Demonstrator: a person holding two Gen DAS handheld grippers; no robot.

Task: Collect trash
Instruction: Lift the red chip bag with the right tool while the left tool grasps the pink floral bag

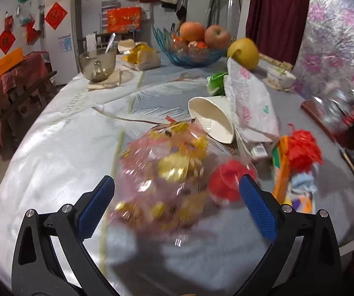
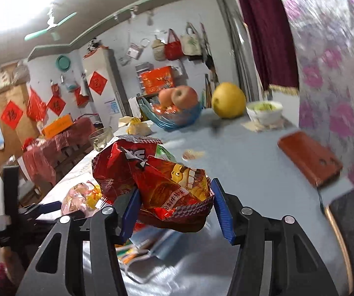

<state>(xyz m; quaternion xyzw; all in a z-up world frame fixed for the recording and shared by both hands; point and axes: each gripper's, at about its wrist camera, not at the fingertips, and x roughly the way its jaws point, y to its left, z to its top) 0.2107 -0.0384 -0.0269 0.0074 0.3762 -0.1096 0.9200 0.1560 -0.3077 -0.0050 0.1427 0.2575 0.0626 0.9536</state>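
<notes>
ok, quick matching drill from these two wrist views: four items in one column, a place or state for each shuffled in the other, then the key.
Items
1. paper cup
2. red snack bag
3. apples
4. brown wallet

Places/states
A. piled in the blue glass bowl
B. flat on the table by the floral wall covering
C. tipped on its side, mouth open
D. crumpled between the right gripper fingers

Pairs: 1-C, 2-D, 3-A, 4-B
</notes>
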